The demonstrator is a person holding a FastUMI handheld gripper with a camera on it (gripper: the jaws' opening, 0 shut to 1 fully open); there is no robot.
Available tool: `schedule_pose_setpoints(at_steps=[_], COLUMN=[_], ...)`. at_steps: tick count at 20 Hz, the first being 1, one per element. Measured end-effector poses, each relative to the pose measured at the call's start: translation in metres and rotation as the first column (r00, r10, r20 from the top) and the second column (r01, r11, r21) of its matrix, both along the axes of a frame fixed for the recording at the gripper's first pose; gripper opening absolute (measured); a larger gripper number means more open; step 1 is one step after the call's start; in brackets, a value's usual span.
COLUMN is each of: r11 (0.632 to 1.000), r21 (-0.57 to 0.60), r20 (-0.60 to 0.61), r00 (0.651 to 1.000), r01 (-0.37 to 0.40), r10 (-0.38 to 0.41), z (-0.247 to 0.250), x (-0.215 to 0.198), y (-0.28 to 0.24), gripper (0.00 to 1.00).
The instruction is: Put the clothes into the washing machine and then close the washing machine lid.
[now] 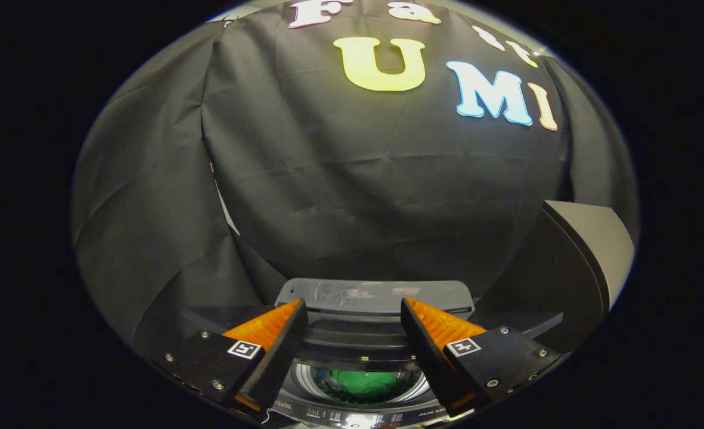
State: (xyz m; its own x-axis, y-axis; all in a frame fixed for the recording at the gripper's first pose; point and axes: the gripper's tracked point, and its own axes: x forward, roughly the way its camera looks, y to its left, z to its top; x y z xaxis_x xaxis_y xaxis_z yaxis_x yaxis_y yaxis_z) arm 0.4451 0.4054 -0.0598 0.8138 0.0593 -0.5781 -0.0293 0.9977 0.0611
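We see the green clothes [366, 384] already in the washing machine drum [357, 390]. The gripper [354, 313] is wide and empty — next, we judge, it must reach the raised lid [572, 262] and swing it down.

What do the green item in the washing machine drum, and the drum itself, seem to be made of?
Green item: probably soft cloth, matte and crumpled. Drum: probably polished metal, as its wall gleams. The open gripper holds nothing, above the washing machine.

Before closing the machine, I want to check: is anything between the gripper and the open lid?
Nothing visible. The gripper is open and empty above the drum, where green clothes lie. The raised lid stands beyond the right finger, unobstructed.
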Motion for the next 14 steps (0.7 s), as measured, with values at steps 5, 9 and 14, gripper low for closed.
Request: schedule_pose_setpoints(at_steps=[5,9,14], r11=[0.999,0.998,0.995], r21=[-0.041,-0.055,-0.072], r20=[-0.032,-0.084,-0.097], r00=[0.999,0.996,0.994], r01=[-0.03,-0.038,-0.061], r10=[0.028,0.033,0.054], z=[-0.042,-0.081,-0.095], x=[-0.036,-0.061,-0.07], y=[0.0,-0.001,-0.001], gripper=[0.96,0.96,0.96])
